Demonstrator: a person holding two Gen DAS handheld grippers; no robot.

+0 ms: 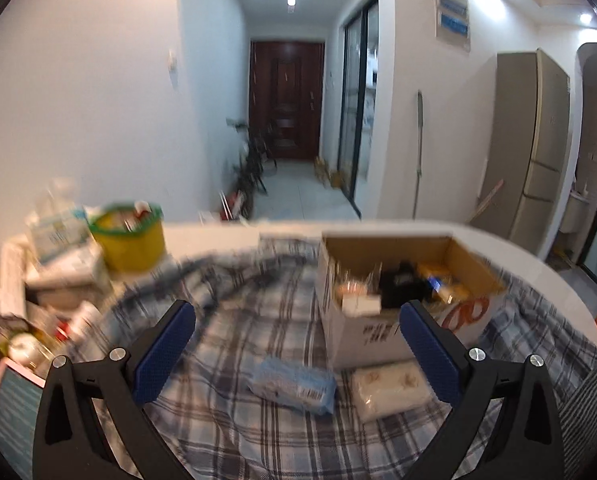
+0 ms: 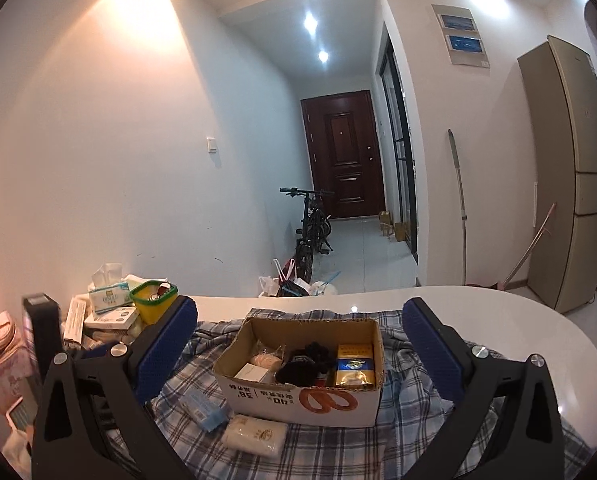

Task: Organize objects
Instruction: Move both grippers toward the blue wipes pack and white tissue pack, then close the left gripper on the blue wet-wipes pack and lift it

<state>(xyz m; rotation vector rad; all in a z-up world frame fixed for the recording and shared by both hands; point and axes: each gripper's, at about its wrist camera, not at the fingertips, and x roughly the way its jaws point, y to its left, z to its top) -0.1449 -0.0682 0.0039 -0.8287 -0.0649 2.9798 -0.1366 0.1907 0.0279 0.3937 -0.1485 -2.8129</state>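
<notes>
We held both tools over a white table (image 2: 498, 320) with a rounded end, much of it covered by a blue and grey checked cloth (image 1: 234, 344). Beyond it a hallway ran to a dark wooden door (image 2: 342, 156), with a bicycle (image 2: 310, 228) parked against the left wall and a tall beige fridge (image 2: 566, 168) on the right.

On the cloth stood an open cardboard box (image 2: 302, 396). Inside it we saw a black bundle (image 2: 306, 360) in the middle, a gold and blue pack (image 2: 354, 364) at its right end, and a small white box (image 2: 252, 372) at the left with a wrapped snack (image 2: 264, 356) behind it.

At the table's left end sat a pile of clutter: a yellow tub with a green rim (image 2: 152, 304), a tissue box (image 2: 108, 296) beside it, and flat white boxes (image 2: 110, 320) below.

Just in front of the cardboard box, on the cloth, lay two soft packs side by side: a white one (image 1: 390, 392) and a blue one (image 1: 292, 384) to its left. The white one lay just beside the box's front wall.

Our left gripper (image 1: 296, 344) hung above these two packs, its blue-padded fingers spread wide with nothing between them; this view was blurred. Our right gripper (image 2: 298, 344) was likewise spread wide and empty, framing the cardboard box from above.
</notes>
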